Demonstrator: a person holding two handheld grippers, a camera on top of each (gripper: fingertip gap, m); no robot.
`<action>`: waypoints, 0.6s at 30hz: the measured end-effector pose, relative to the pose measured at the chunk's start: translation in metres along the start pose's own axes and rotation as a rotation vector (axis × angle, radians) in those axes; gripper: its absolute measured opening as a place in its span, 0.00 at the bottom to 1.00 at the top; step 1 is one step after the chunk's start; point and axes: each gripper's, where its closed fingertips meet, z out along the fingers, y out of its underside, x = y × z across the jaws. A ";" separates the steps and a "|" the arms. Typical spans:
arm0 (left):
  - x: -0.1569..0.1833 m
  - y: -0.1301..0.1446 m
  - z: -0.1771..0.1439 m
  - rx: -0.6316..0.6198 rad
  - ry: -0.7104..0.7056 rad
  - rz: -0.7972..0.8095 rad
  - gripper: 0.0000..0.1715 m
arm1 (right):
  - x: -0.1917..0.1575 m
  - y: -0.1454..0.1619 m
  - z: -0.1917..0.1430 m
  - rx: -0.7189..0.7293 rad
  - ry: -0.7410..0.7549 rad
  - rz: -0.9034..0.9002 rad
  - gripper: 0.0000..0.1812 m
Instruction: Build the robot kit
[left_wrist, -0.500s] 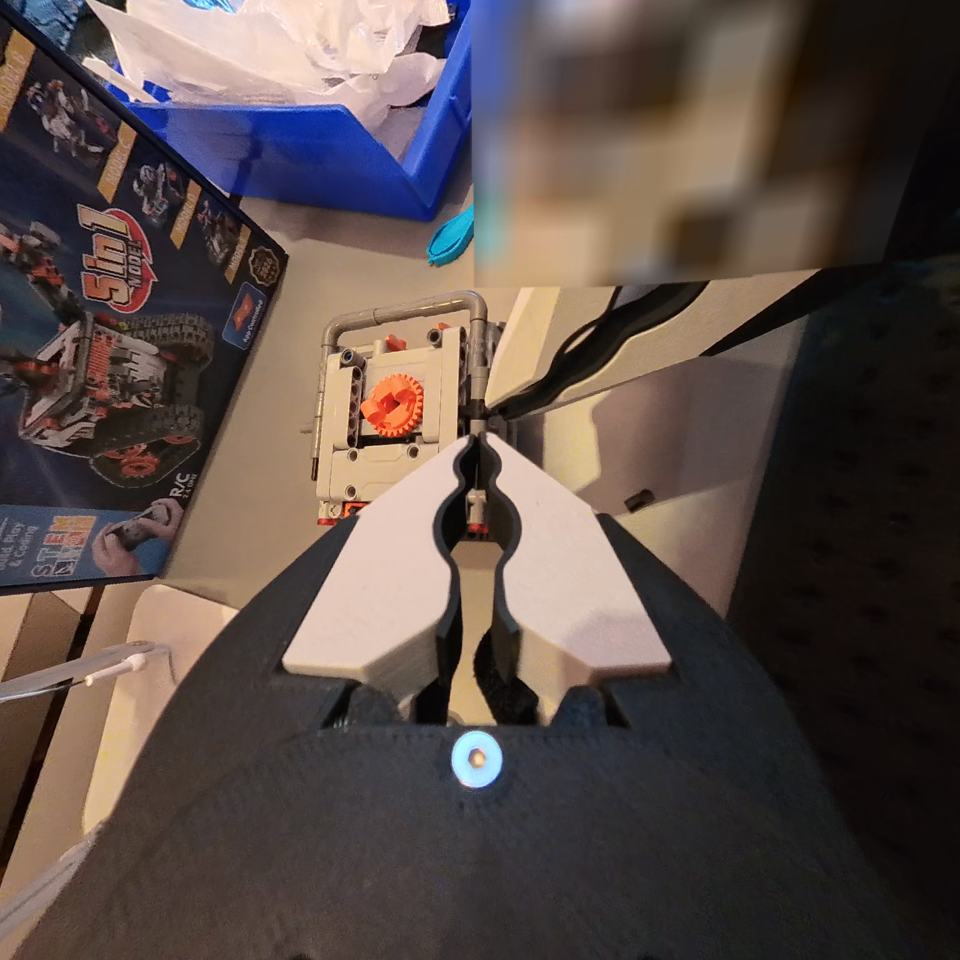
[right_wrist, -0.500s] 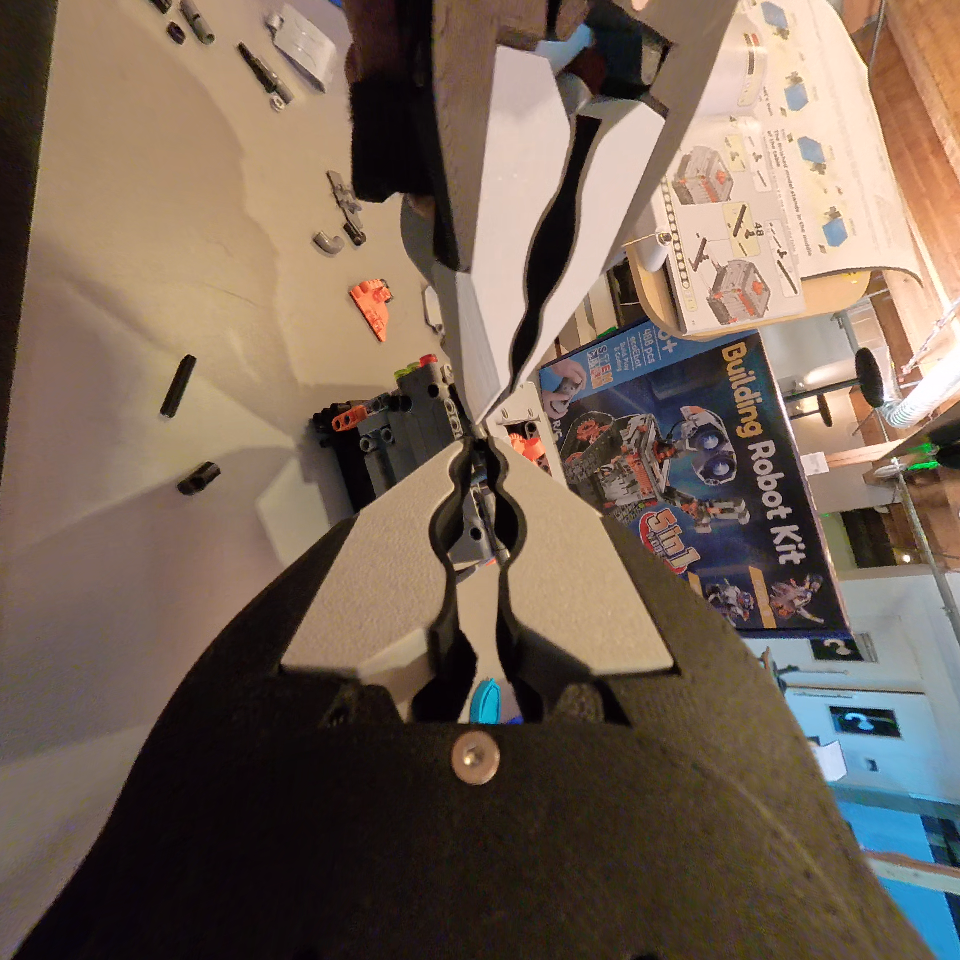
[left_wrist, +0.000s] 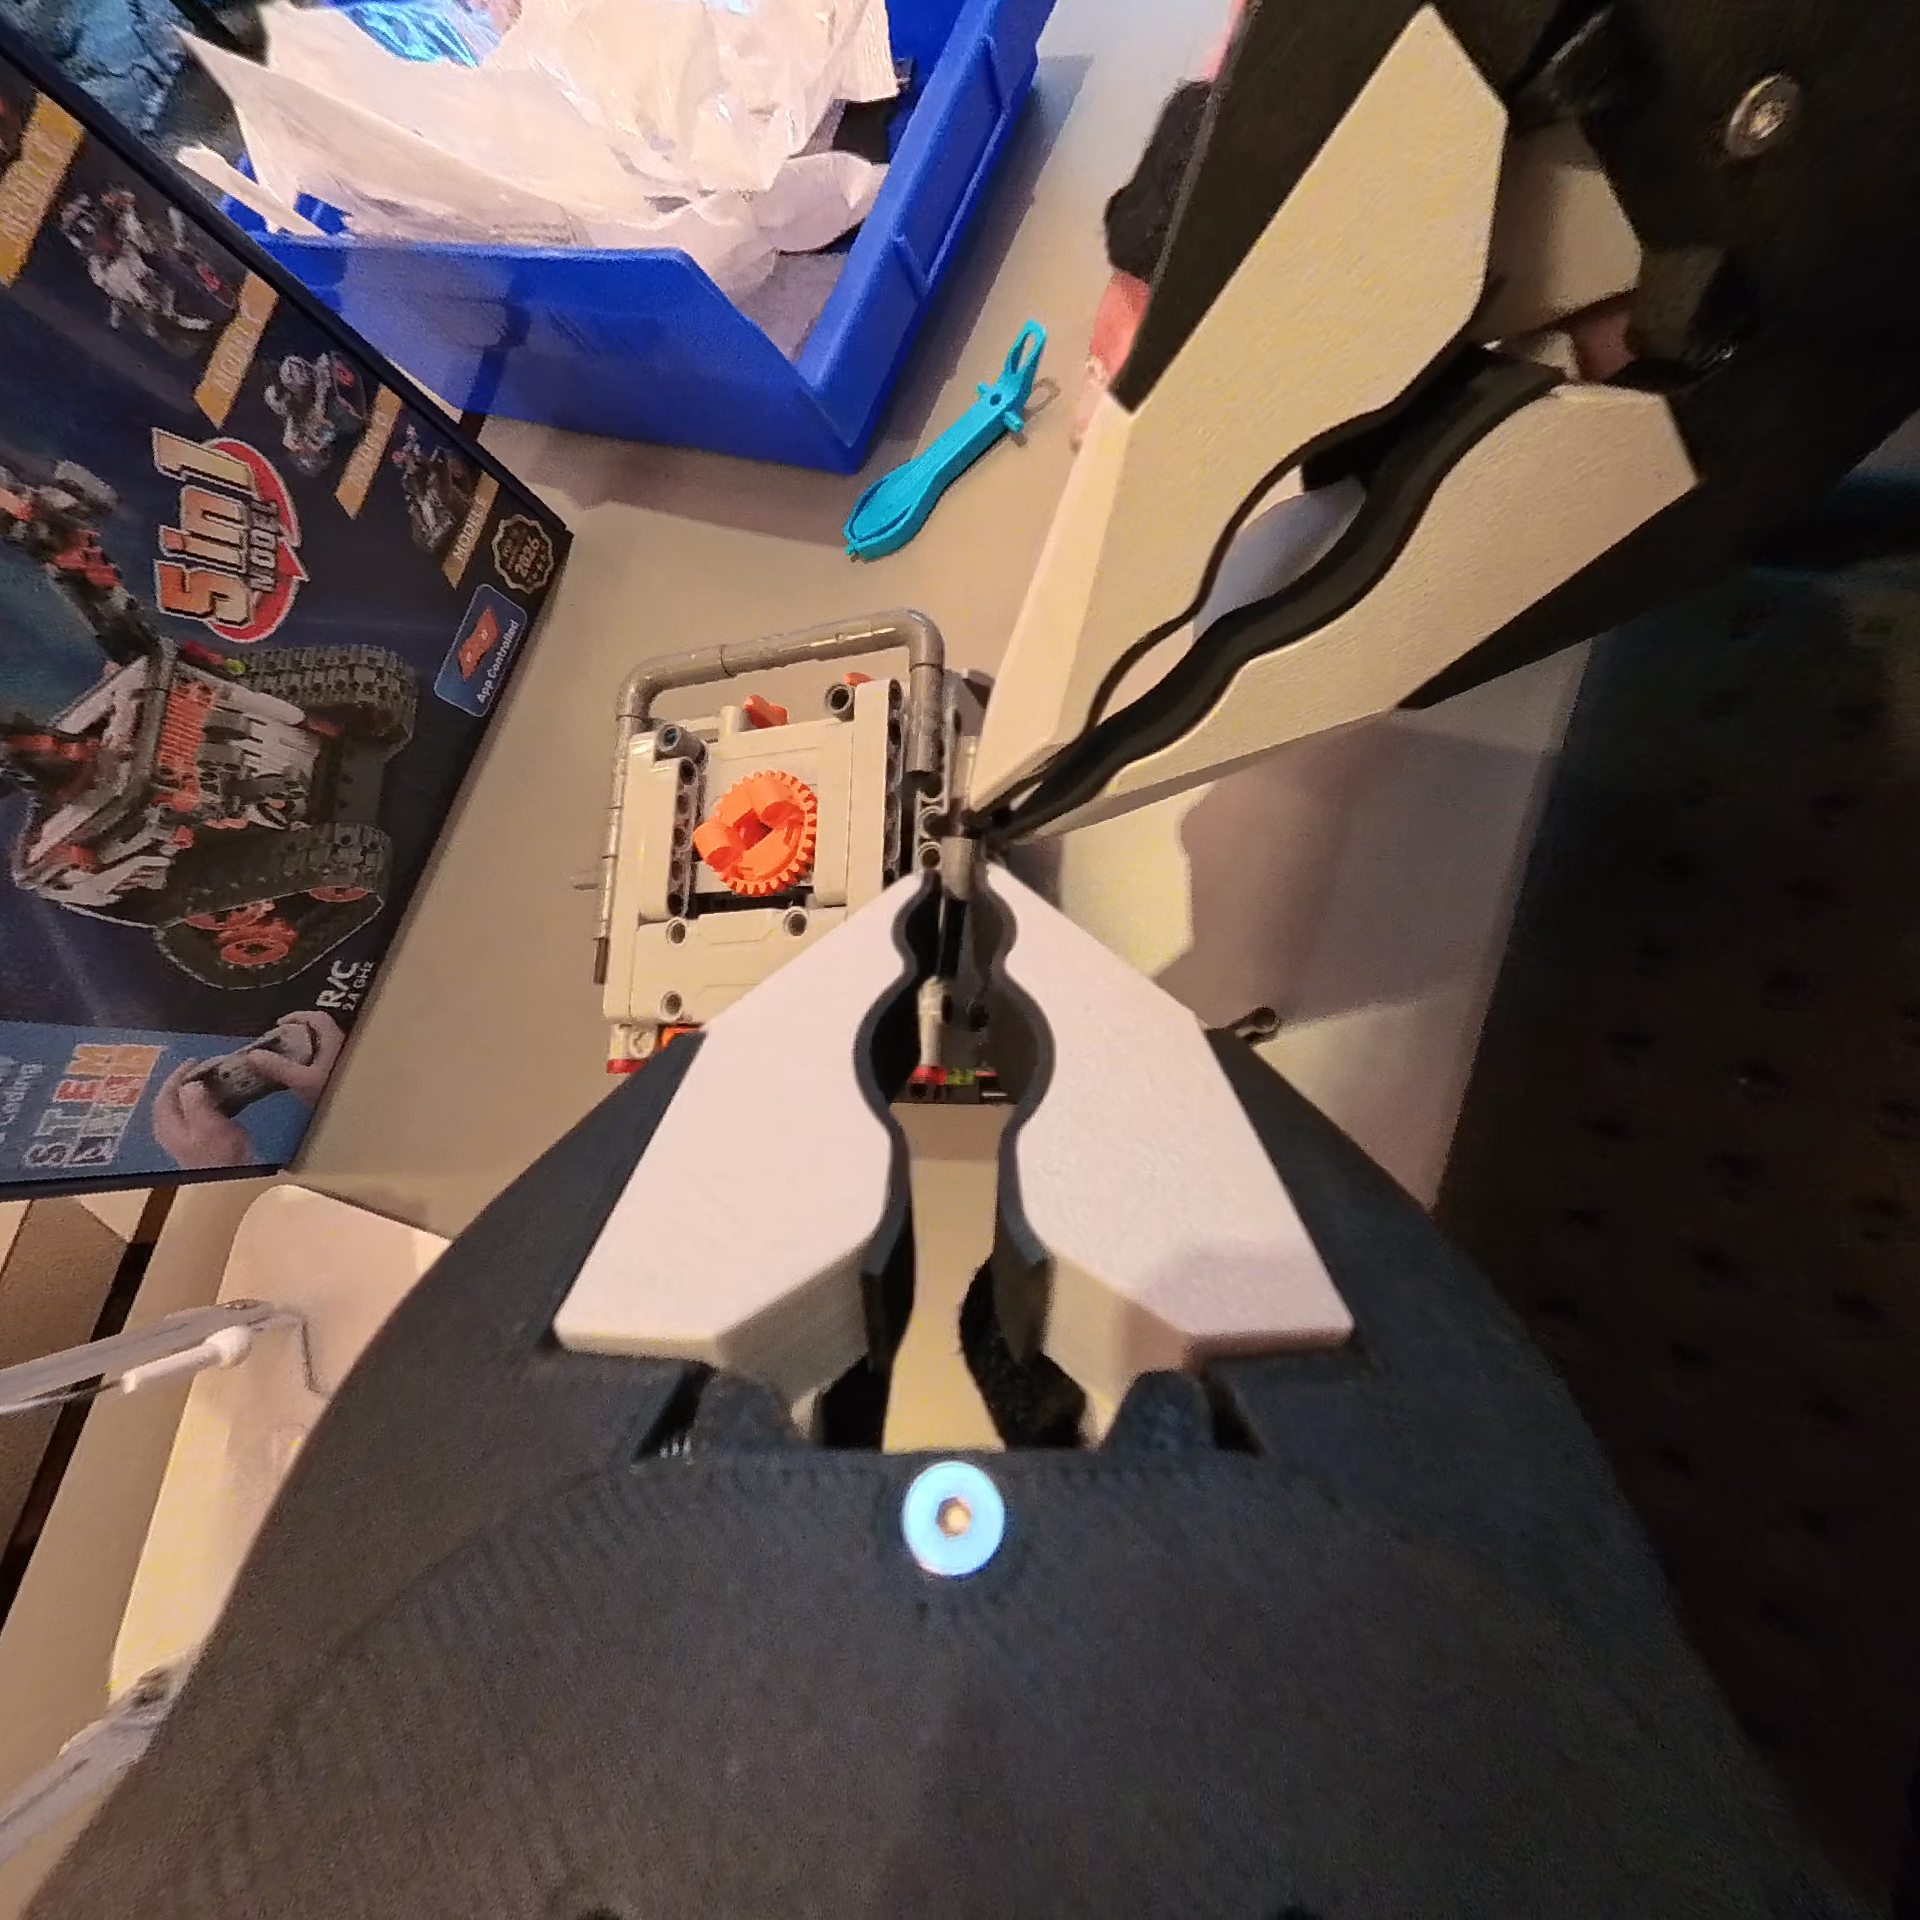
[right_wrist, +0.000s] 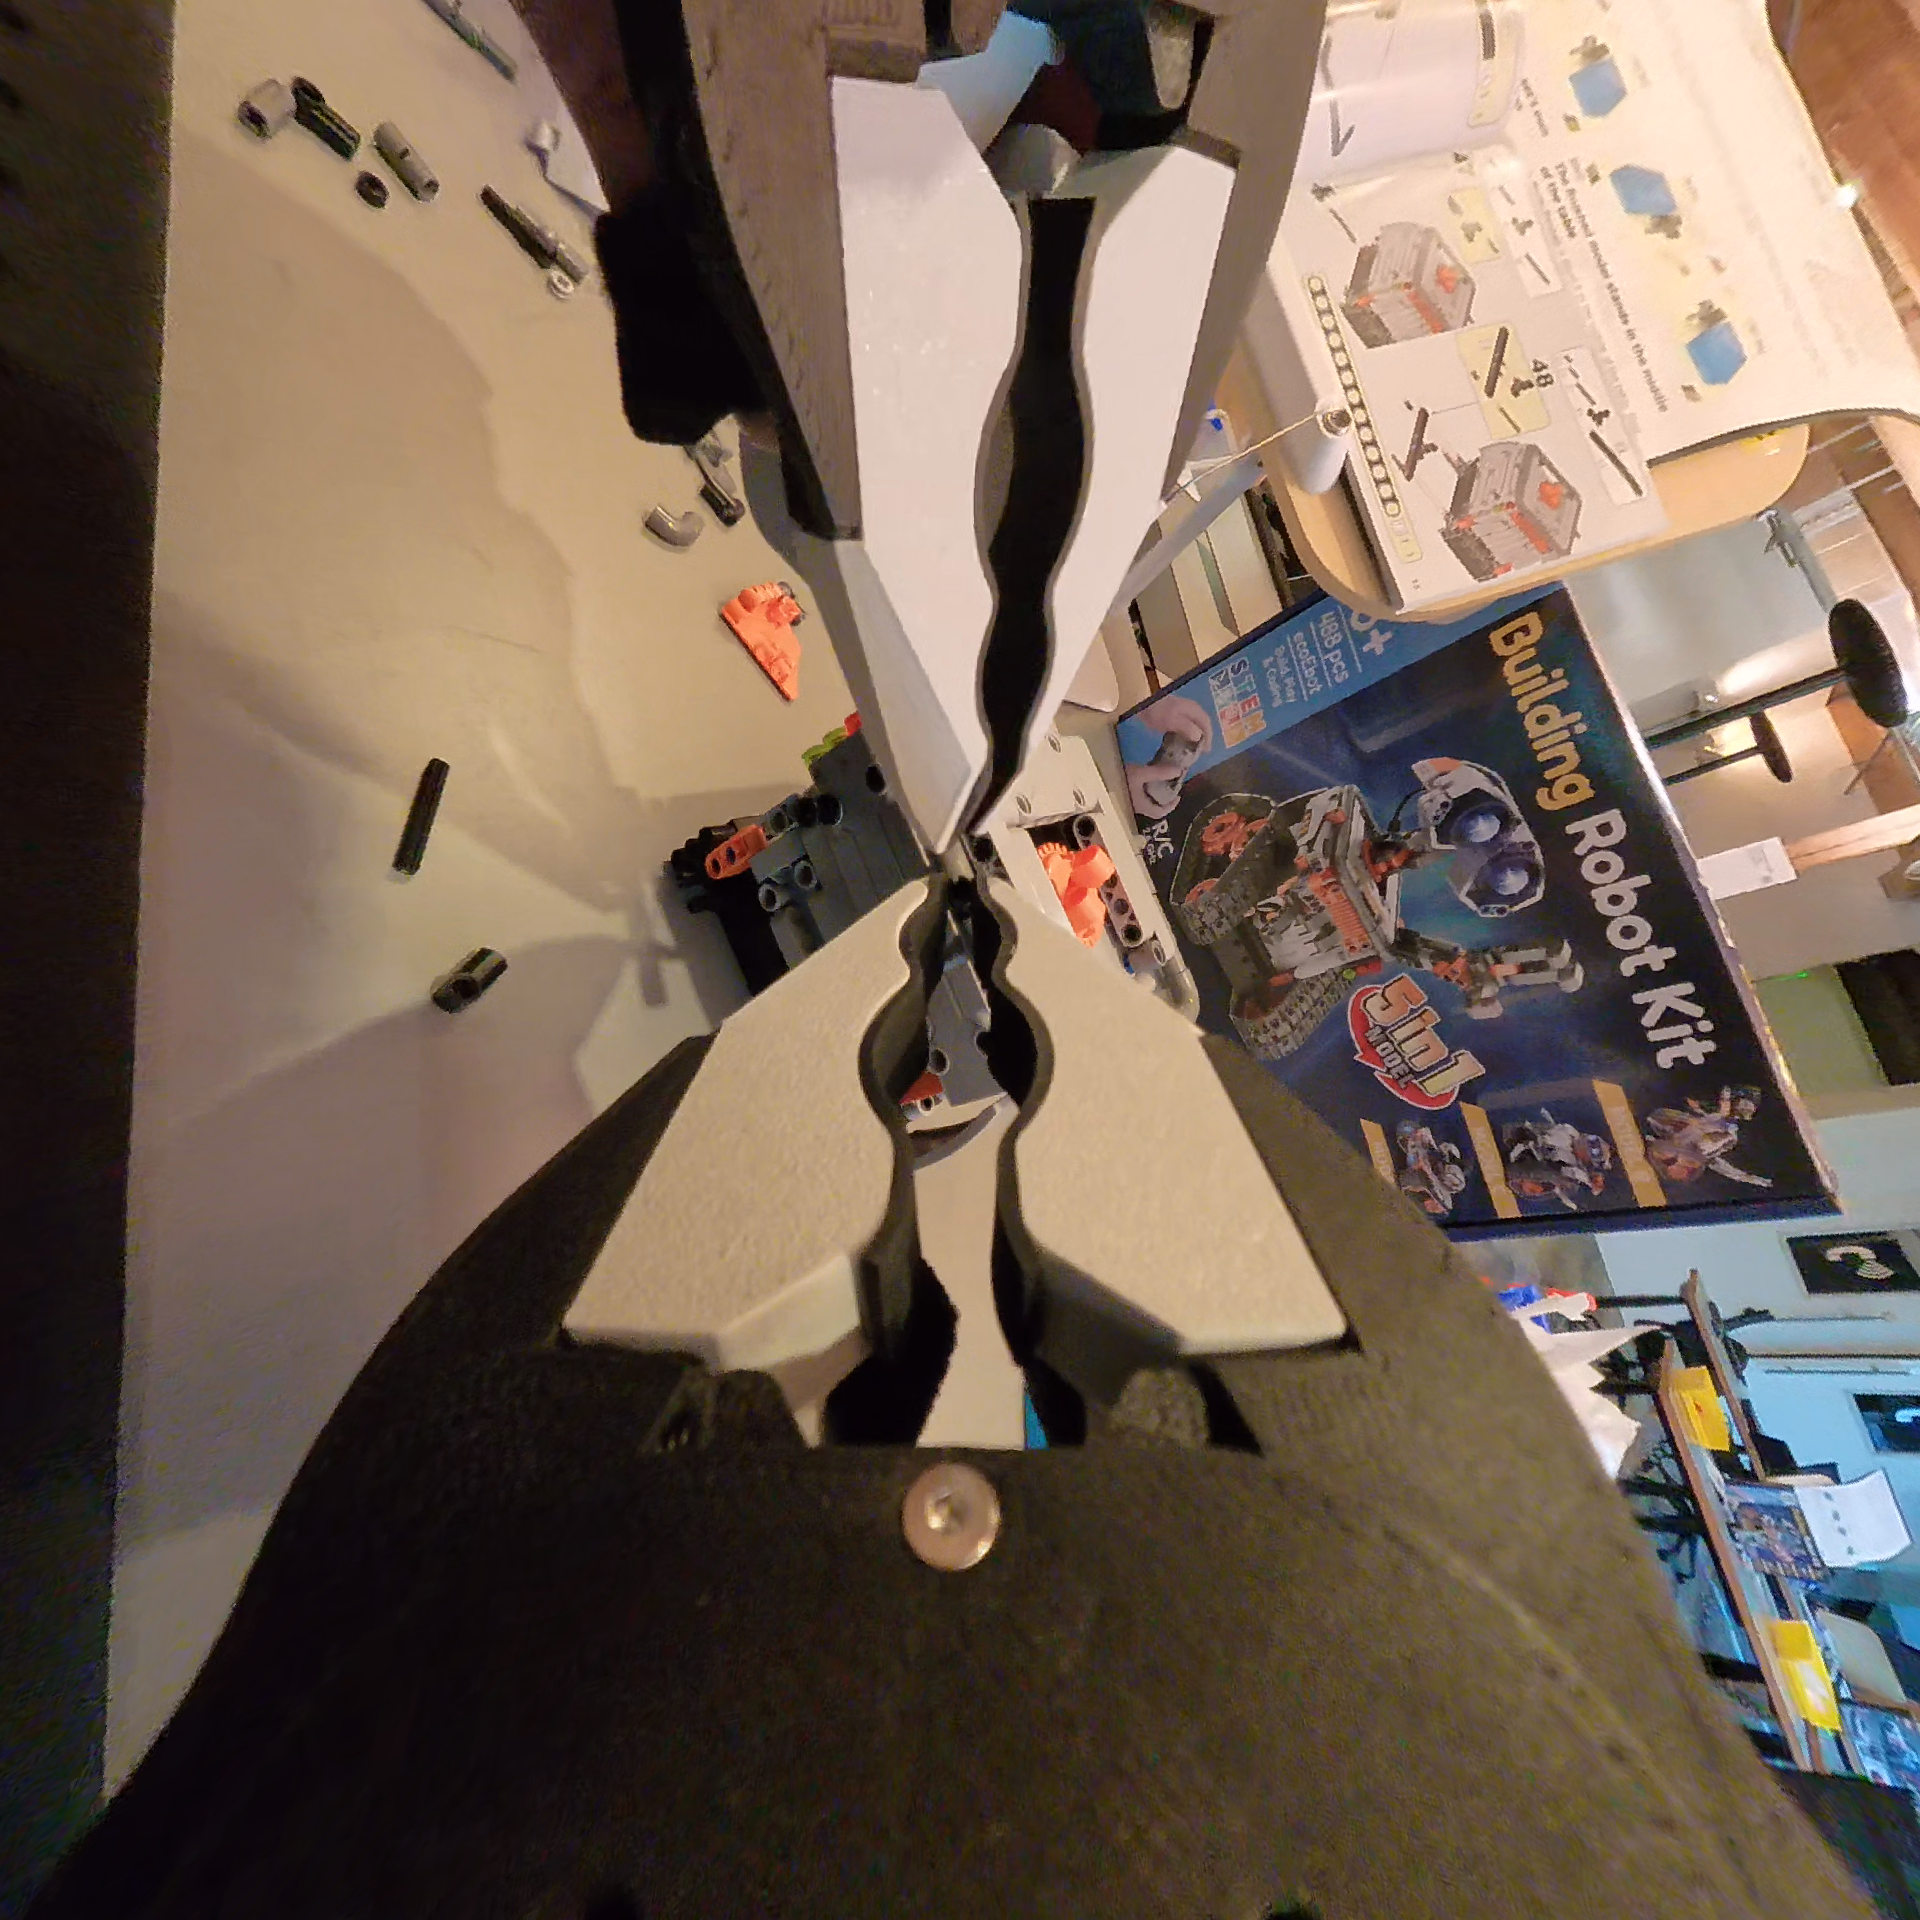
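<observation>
Counts: one grey block model (left_wrist: 758, 831) with one orange gear (left_wrist: 756, 831); one kit box (left_wrist: 208, 748) left of it; one blue bin (left_wrist: 644, 312) beyond
Left tool (left_wrist: 956, 883): clenched on a grey piece at the model's right edge
Right tool (right_wrist: 961, 894): tips meet the same corner, clenched; what it grips is hard to make out
Hidden: the model's near edge, behind the left tool

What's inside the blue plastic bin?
The blue plastic bin holds crumpled white plastic bags; whatever lies beneath them is covered.
</observation>
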 end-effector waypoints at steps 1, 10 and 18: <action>0.001 0.001 0.000 -0.004 0.013 -0.012 0.04 | 0.000 -0.001 -0.001 0.007 0.001 -0.003 0.01; 0.009 -0.004 -0.006 0.032 0.105 -0.062 0.02 | 0.002 -0.016 -0.012 0.048 0.002 -0.040 0.00; 0.001 -0.007 -0.008 0.013 -0.017 -0.022 0.02 | 0.007 -0.019 -0.018 0.057 -0.035 0.262 0.04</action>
